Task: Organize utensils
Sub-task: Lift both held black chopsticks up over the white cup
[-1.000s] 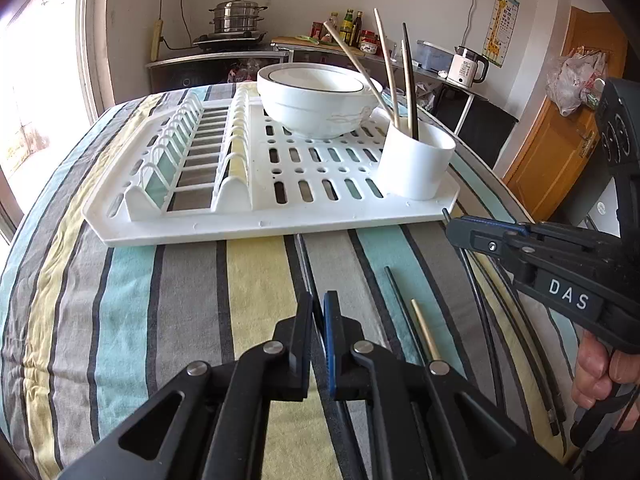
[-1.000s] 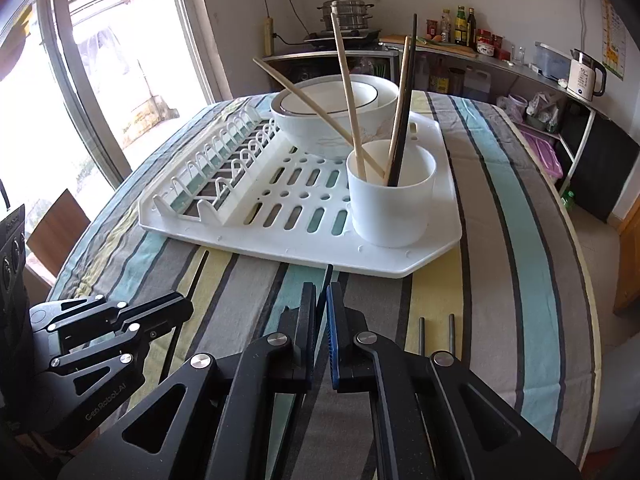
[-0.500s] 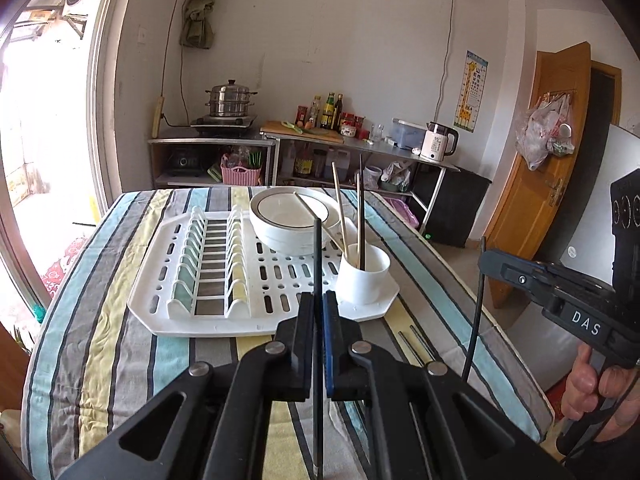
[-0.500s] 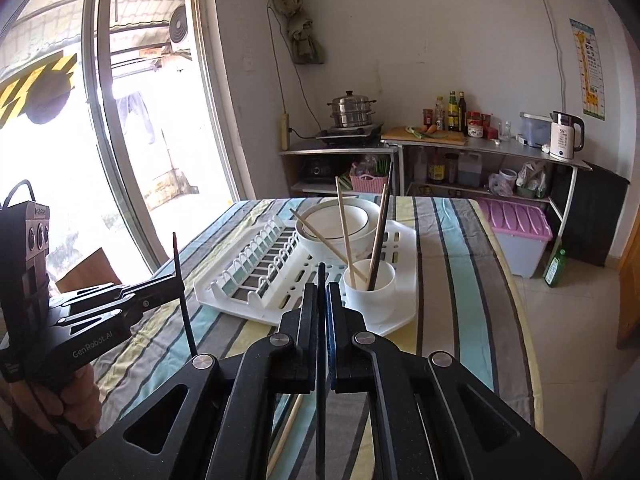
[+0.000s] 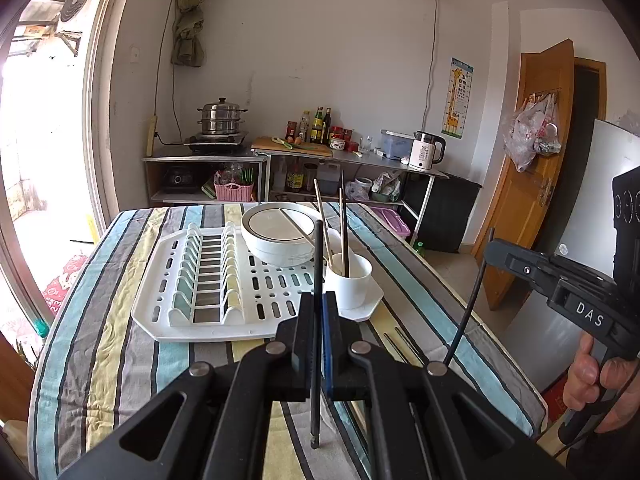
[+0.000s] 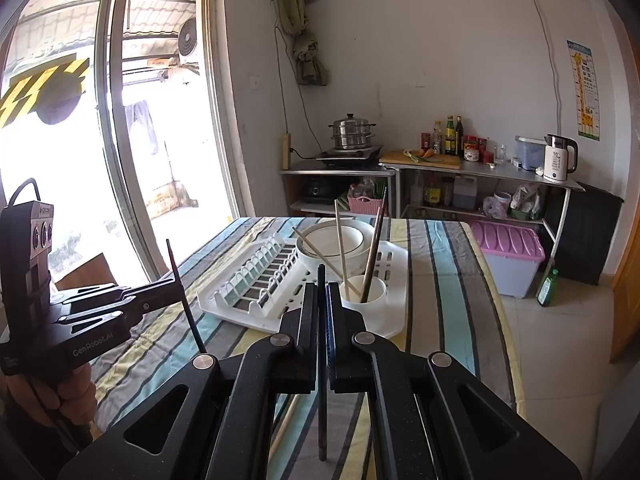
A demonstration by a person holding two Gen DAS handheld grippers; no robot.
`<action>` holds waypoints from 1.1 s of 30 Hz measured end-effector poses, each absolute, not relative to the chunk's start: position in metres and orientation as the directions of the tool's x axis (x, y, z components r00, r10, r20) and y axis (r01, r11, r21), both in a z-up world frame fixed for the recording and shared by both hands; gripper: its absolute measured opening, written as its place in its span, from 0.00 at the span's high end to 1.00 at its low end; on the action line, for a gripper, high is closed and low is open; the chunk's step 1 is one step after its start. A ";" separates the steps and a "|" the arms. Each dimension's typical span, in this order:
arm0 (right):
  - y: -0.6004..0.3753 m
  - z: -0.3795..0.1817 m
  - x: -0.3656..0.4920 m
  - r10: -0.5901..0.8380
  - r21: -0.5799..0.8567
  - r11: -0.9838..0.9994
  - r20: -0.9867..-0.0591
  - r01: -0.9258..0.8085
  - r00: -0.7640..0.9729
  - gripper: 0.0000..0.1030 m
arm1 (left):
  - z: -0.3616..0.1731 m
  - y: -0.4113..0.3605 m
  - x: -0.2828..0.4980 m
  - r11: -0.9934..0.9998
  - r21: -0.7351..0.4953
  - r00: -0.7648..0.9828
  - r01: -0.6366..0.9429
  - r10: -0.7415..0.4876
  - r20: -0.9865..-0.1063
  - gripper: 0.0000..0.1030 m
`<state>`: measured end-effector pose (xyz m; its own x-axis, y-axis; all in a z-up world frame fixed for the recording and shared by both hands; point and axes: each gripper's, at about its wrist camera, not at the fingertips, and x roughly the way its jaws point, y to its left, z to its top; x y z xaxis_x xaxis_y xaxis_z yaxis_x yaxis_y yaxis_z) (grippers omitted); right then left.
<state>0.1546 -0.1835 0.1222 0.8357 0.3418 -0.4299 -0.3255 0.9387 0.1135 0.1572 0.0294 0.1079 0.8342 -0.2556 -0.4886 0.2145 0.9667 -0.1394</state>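
My left gripper (image 5: 318,308) is shut on a black chopstick (image 5: 317,264) that stands upright between its jaws. My right gripper (image 6: 322,300) is shut on another black chopstick (image 6: 321,420), also upright. Both are held high above the near end of the striped table. Each shows in the other's view, the right gripper (image 5: 490,246) with its chopstick (image 5: 466,312), the left gripper (image 6: 176,282) with its chopstick (image 6: 186,300). A white cup (image 5: 349,280) on the white drying rack (image 5: 224,320) holds three chopsticks. More chopsticks (image 5: 396,346) lie on the cloth near the rack.
A white bowl (image 5: 280,236) sits on the rack behind the cup. The striped tablecloth (image 5: 108,340) covers the table. A wooden chopstick (image 6: 286,420) lies on the cloth below my right gripper. A pink bin (image 6: 508,256) and a green bottle (image 6: 546,286) stand on the floor right of the table.
Both grippers have lifted a black chopstick each off the cloth and pulled up and back from the table. The chopsticks now stand upright and the rack looks farther away.
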 end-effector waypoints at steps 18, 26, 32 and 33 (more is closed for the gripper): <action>-0.203 0.178 0.201 0.302 0.101 0.953 -0.326 -0.285 0.896 0.97 | 0.163 -0.001 0.226 0.954 -0.137 0.832 0.267 -0.300 -0.467 0.97; -0.209 0.204 0.233 0.294 0.112 0.955 -0.263 -0.274 0.919 0.97 | 0.187 -0.017 0.261 0.950 -0.145 0.851 0.275 -0.311 -0.423 0.97; -0.208 0.202 0.259 0.293 0.114 0.956 -0.266 -0.271 0.918 0.97 | 0.187 -0.027 0.290 0.948 -0.152 0.849 0.281 -0.319 -0.421 0.97; -0.207 0.200 0.263 0.293 0.115 0.956 -0.269 -0.271 0.918 0.97 | 0.186 -0.029 0.293 0.947 -0.151 0.848 0.282 -0.320 -0.423 0.97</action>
